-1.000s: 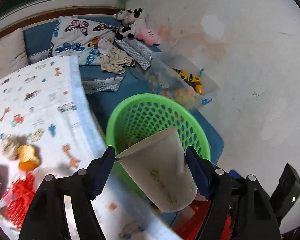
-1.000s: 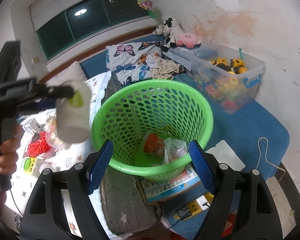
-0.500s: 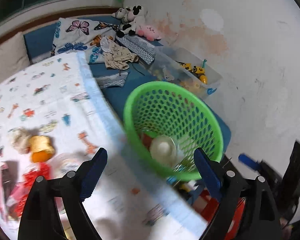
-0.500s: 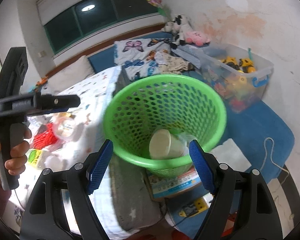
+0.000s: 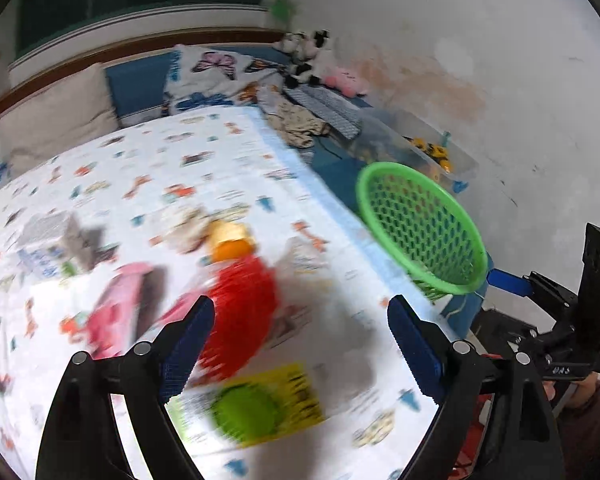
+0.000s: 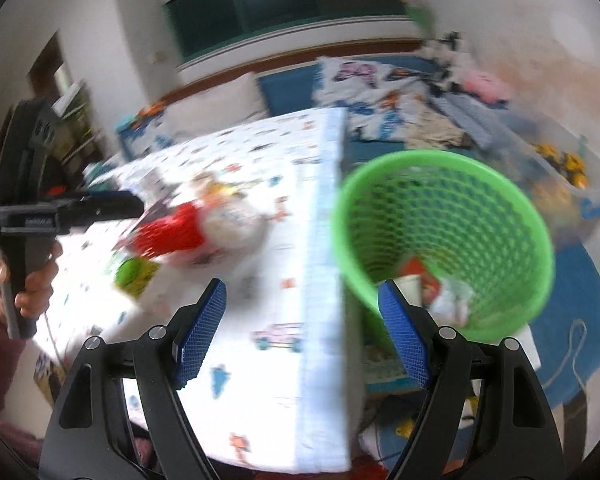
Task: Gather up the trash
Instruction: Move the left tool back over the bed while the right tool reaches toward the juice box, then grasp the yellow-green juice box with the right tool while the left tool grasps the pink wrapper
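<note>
Blurred bedroom scene from two hand-held grippers, both pointing down at a bed covered by a white blanket (image 5: pixel 236 168) printed with small cartoon vehicles. Scattered trash lies on the blanket; a green mesh basket (image 5: pixel 420 224) stands just off the bed's edge, to the right, and already holds a cup and some wrappers.

The left gripper (image 5: pixel 298 344) has its jaws spread wide, having just been opening, and nothing is between them. A red netted wrapper (image 5: pixel 240 312) lies directly ahead of these jaws, just beside the left pad, with an orange-and-yellow scrap (image 5: pixel 230 240) beyond it and a yellow packet with a green disc (image 5: pixel 256 404) nearer, below the jaw gap. The wrapper's outline is too smeared to give a long axis.

The right gripper (image 6: pixel 302 336) is likewise spread and empty. It hangs over the blanket's edge next to the basket, with the red wrapper well off to its upper left. By this layout, the left hand looks nearer the remaining trash and better placed for the next pickup.
</note>
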